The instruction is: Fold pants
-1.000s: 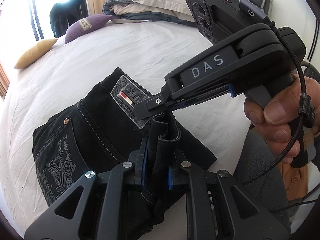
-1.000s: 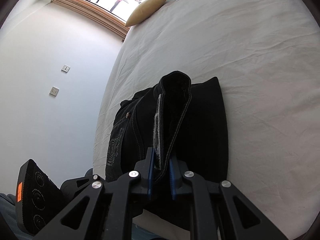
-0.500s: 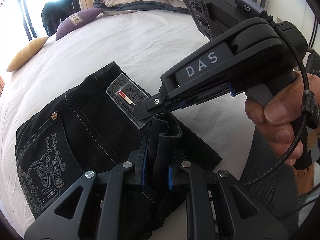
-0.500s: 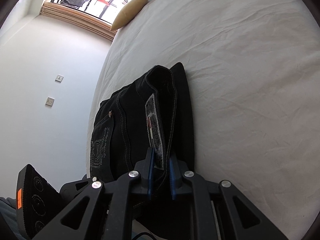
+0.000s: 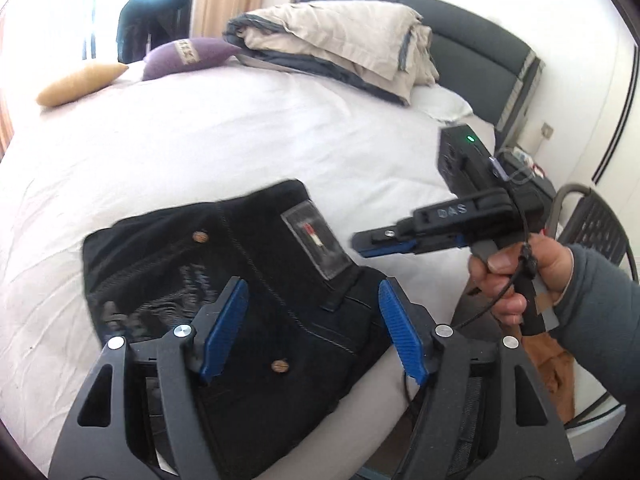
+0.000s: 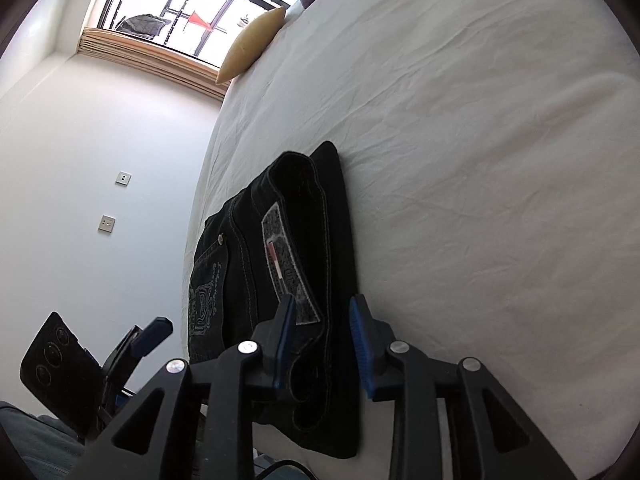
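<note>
The black pants [image 5: 240,280] lie folded on the white bed [image 5: 200,140], grey waist patch [image 5: 316,246] up, near the bed's front edge. My left gripper [image 5: 312,320] is open and empty, its blue pads spread above the pants. My right gripper [image 6: 322,340] is open, its jaws either side of the waistband without gripping it. In the left wrist view the right gripper [image 5: 360,246] is held by a hand off to the right of the pants. The pants [image 6: 280,280] also show in the right wrist view, lying flat.
A folded beige duvet [image 5: 340,48], a purple cushion [image 5: 188,56] and a yellow cushion [image 5: 76,82] lie at the far side of the bed. A dark headboard [image 5: 480,48] and a chair [image 5: 592,224] stand at the right. A white wall [image 6: 100,180] borders the bed.
Both grippers have let go of the waistband and opened. The pants have dropped flat on the bed. The right gripper has drawn back to the right, the left has lifted.
</note>
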Available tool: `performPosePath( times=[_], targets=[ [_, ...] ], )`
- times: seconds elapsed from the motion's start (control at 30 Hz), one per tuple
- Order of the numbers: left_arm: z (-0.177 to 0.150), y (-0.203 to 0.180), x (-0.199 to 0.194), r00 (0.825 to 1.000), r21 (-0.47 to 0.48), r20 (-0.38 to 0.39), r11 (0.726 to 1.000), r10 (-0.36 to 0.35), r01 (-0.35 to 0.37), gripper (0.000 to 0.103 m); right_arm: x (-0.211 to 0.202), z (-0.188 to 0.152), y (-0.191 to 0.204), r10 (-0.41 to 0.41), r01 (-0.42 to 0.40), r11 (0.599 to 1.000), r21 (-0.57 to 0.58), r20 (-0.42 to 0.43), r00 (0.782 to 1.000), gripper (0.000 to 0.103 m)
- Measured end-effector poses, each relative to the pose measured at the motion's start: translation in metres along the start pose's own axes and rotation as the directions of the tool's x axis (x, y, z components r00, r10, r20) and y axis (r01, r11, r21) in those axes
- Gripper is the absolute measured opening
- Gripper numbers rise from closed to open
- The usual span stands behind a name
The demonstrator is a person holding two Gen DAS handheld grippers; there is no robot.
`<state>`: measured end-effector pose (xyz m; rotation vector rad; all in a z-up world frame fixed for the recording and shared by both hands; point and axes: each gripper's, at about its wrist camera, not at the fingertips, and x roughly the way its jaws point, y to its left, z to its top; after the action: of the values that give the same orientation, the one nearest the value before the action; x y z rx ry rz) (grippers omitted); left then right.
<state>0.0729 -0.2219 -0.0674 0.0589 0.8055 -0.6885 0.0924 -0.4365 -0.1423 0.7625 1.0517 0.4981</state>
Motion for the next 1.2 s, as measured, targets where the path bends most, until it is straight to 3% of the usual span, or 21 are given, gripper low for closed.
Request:
performPosePath(
  times=[0.1, 0.17, 0.23, 0.3, 0.37, 0.4, 0.43, 0.5, 0.6, 0.77, 0.93, 1.03, 1.1, 1.13, 1.17, 1.2],
  targets=[
    [0.004, 0.049, -0.01, 1.0, -0.109, 0.021, 0.994, 0.018, -0.015, 0.067, -0.003, 0.006, 0.035, 0.15, -0.149, 0.985, -0.087, 0.007, 0.989, 0.032],
    [0.006, 0.078, -0.005, 1.0, -0.173, 0.011, 0.985, 0.023, -0.02, 0.067, 0.012, 0.007, 0.055, 0.188, -0.192, 0.972, -0.136, -0.04, 0.981, 0.032],
    [0.006, 0.104, 0.002, 1.0, -0.22, -0.002, 0.975, 0.01, -0.01, 0.067, 0.035, 0.004, 0.054, 0.145, -0.158, 0.979, -0.127, -0.106, 0.984, 0.039],
    [0.008, 0.122, 0.013, 1.0, -0.254, -0.024, 0.967, -0.002, -0.004, 0.067, 0.064, -0.005, 0.027, 0.031, -0.044, 0.997, -0.071, -0.175, 0.984, 0.049],
    [0.005, 0.138, 0.021, 0.999, -0.3, -0.033, 0.954, -0.027, 0.016, 0.067, 0.069, -0.014, -0.006, 0.047, -0.041, 0.998, 0.044, -0.151, 0.987, 0.0],
    [0.006, 0.145, 0.022, 0.998, -0.319, -0.026, 0.947, -0.054, 0.043, 0.067, 0.065, -0.016, -0.017, 0.114, -0.099, 0.989, 0.114, -0.132, 0.985, 0.0],
    [0.009, 0.15, 0.023, 0.997, -0.325, -0.018, 0.944, -0.072, 0.062, 0.067, 0.061, -0.019, -0.021, 0.13, -0.114, 0.984, 0.136, -0.114, 0.985, 0.0],
    [0.015, 0.161, 0.024, 0.995, -0.323, 0.003, 0.942, -0.102, 0.097, 0.067, 0.058, -0.021, -0.015, 0.105, -0.095, 0.991, 0.089, -0.107, 0.989, 0.0],
    [0.012, 0.173, 0.04, 0.979, -0.347, -0.006, 0.919, -0.204, 0.189, 0.065, 0.06, -0.02, -0.015, 0.093, -0.082, 0.992, 0.096, -0.123, 0.988, 0.0],
    [-0.033, 0.169, 0.038, 0.963, -0.331, -0.008, 0.91, -0.268, 0.25, 0.064, 0.063, -0.021, -0.013, 0.091, -0.08, 0.993, 0.092, -0.119, 0.989, 0.0],
    [-0.08, 0.129, 0.02, 0.972, -0.23, -0.051, 0.95, -0.229, 0.212, 0.064, 0.061, -0.026, -0.013, 0.091, -0.081, 0.992, 0.093, -0.104, 0.99, 0.0],
    [-0.088, 0.109, 0.002, 0.975, -0.174, -0.079, 0.966, -0.209, 0.193, 0.065, 0.055, -0.024, -0.002, 0.063, -0.057, 0.997, 0.061, -0.11, 0.992, 0.001],
    [-0.097, 0.102, -0.015, 0.971, -0.15, -0.099, 0.968, -0.218, 0.202, 0.066, 0.043, -0.021, 0.011, 0.056, -0.055, 0.998, 0.012, -0.094, 0.994, 0.024],
    [-0.1, 0.099, -0.024, 0.967, -0.142, -0.111, 0.966, -0.23, 0.214, 0.066, 0.034, -0.019, 0.018, 0.048, -0.049, 0.999, -0.012, -0.072, 0.996, 0.05],
    [-0.106, 0.1, -0.032, 0.965, -0.14, -0.119, 0.966, -0.232, 0.215, 0.066, 0.024, -0.016, 0.023, 0.046, -0.048, 0.998, -0.033, -0.04, 0.998, 0.068],
    [-0.108, 0.1, -0.038, 0.966, -0.144, -0.118, 0.966, -0.231, 0.213, 0.066, 0.016, -0.011, 0.026, 0.036, -0.037, 0.998, -0.048, -0.007, 0.999, 0.071]
  ],
)
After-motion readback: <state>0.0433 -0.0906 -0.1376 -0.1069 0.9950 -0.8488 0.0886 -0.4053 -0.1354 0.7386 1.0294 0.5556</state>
